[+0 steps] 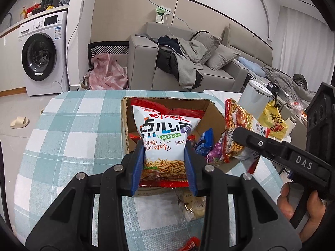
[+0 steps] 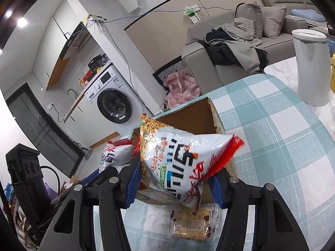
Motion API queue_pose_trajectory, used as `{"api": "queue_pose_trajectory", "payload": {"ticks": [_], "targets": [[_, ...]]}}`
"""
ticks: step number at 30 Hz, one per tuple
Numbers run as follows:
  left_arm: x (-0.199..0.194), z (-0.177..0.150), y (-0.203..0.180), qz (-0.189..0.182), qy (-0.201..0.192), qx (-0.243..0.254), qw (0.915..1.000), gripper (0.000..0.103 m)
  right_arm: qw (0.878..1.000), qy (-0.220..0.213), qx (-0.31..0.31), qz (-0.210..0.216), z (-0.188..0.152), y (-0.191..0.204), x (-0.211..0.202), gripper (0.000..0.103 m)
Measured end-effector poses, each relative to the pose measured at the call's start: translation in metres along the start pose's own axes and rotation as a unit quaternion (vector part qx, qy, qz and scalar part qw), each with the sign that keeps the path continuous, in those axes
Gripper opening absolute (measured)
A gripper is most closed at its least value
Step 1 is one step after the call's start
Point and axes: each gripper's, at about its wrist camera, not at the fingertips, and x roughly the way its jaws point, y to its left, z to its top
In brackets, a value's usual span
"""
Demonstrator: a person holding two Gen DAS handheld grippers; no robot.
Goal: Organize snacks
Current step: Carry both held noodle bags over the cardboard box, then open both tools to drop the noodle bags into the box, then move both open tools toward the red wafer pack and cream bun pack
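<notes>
I have the checked table (image 1: 69, 125) filling the lower half of both views, with a sofa (image 1: 188, 62) and washing machine (image 1: 41, 56) well behind it. On the cloth stands the open cardboard box (image 1: 211, 113), its near flap torn and its far wall upright; a white bin (image 2: 309, 69) sits off to the right, near the table's rounded edge.

My left gripper (image 1: 165, 163) is clamped narrow on the lower part of a white-and-red noodle snack bag (image 1: 165, 133), holding it upright over the box. My right gripper (image 2: 173, 179) pinches a second noodle bag (image 2: 180, 161), tilted on its side above the box's near corner; the pads press into its body.

Both bags look light, puffy and crinkly. I judge the film slippery and the noodles brittle, so a grip on the sealed end or a gentle squeeze at mid-body suits best.

A wrapped biscuit packet (image 2: 192, 223) lies on the cloth just below the right jaws. Room is tight: the two grippers crowd one box, its walls are soft, and smaller packets already lie inside.
</notes>
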Motion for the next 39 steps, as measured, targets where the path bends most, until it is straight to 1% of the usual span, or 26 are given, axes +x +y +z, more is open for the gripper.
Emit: {"api": "queue_pose_trajectory", "payload": {"ticks": [4,15,18,20,22,24,25,26,27,28,29,31,32,35,39], "targets": [[0.008,0.003,0.001,-0.001,-0.002,-0.001,1.0000,0.033,1.000,-0.003,0.000,-0.004,0.002,0.000,0.005,0.058],[0.021,0.009,0.005,0.003,-0.012,-0.004,0.9999,0.033,1.000,-0.004,0.002,0.001,0.003,0.002,0.019,0.058],[0.027,0.010,0.007,0.006,-0.010,-0.005,0.9999,0.033,1.000,0.002,0.008,-0.009,0.002,0.000,0.025,0.065],[0.030,0.011,0.008,0.005,-0.010,-0.002,0.9999,0.033,1.000,0.003,0.005,-0.008,0.002,0.000,0.025,0.070],[0.032,0.011,0.009,0.004,-0.008,-0.003,1.0000,0.033,1.000,-0.001,0.000,-0.009,0.002,0.001,0.022,0.072],[0.034,0.012,0.009,0.005,-0.007,-0.004,1.0000,0.033,1.000,-0.001,-0.006,-0.011,0.002,0.001,0.019,0.078],[0.034,0.012,0.009,0.006,-0.005,-0.004,1.0000,0.033,1.000,0.000,-0.008,-0.011,0.002,0.000,0.017,0.084],[0.034,0.013,0.008,0.006,-0.004,-0.003,1.0000,0.034,1.000,0.001,-0.011,-0.011,0.002,0.000,0.015,0.087],[0.034,0.013,0.007,0.006,-0.003,-0.001,1.0000,0.038,1.000,0.002,-0.017,-0.012,0.001,0.000,0.013,0.088],[0.035,0.013,0.006,0.005,0.001,0.003,1.0000,0.048,1.000,0.004,-0.022,-0.010,0.000,0.000,0.011,0.088],[0.036,0.014,0.006,0.006,0.005,0.005,1.0000,0.054,1.000,0.007,-0.026,-0.008,0.000,0.000,0.010,0.090],[0.034,0.013,0.005,0.015,0.003,0.007,0.9999,0.082,0.999,0.010,-0.032,-0.006,-0.002,0.000,0.006,0.093],[0.032,0.012,0.004,0.019,0.000,0.007,0.9998,0.087,0.999,0.010,-0.037,-0.007,-0.003,0.001,0.004,0.097],[0.027,0.010,0.004,0.020,-0.001,0.010,0.9998,0.102,0.998,0.004,-0.051,-0.022,-0.006,0.004,-0.004,0.101],[0.018,0.004,0.003,0.030,-0.004,0.019,0.9994,0.103,0.998,0.008,-0.060,-0.034,-0.009,0.001,-0.008,0.103]]}}
